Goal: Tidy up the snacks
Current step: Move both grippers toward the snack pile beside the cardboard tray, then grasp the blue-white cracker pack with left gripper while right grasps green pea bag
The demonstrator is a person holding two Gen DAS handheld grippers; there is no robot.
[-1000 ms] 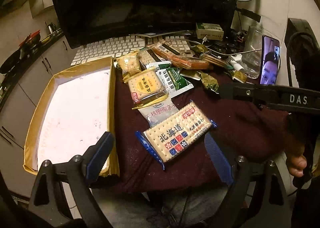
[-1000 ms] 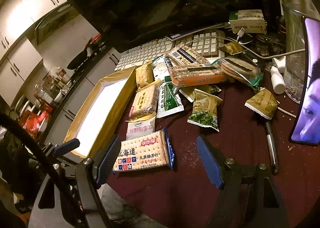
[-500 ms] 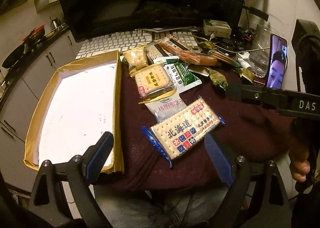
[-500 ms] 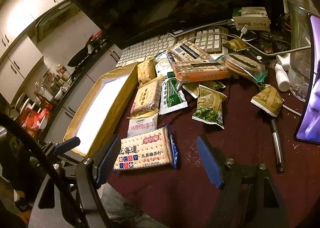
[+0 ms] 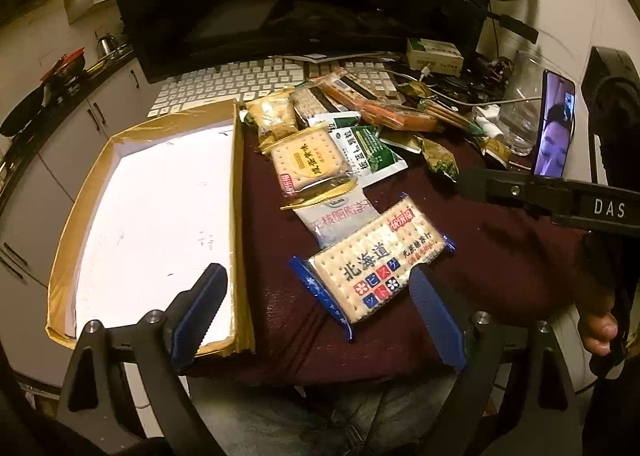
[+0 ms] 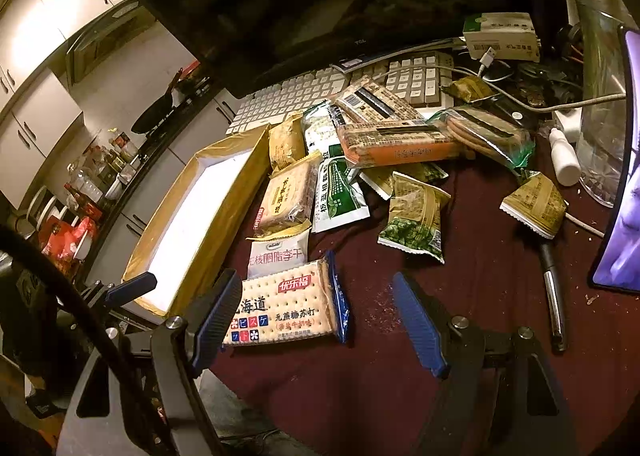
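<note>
Since a second ago both wrist views have crept closer to the table: the cracker pack [image 5: 378, 258] sits higher and larger in the left view, and the tray [image 5: 156, 216] fills more of the frame's left half.

The left gripper [image 5: 320, 308] is spread wide, holding nothing, one blue finger [image 5: 202, 306] over the tray's lower right corner, the other at the pack's lower right edge. In this view the pack lies flat on the maroon cloth [image 5: 500, 256] at centre, its long axis running from lower left to upper right, blue ends at both tips.

The right gripper [image 6: 320, 316] is also wide open and empty. In the right view the pack [image 6: 286, 306] lies at lower centre, long axis nearly level across the frame, its left end hidden behind the left finger [image 6: 216, 314].

Above it, a white sachet [image 6: 280, 252] and a yellow biscuit pack [image 6: 286, 196] line up toward the snack pile [image 6: 400, 144] at upper centre. The tray [image 6: 224, 212] sits at left, beside them. A phone [image 6: 624, 176] stands at the right edge, a pen [image 6: 554, 296] lying below it.
</note>
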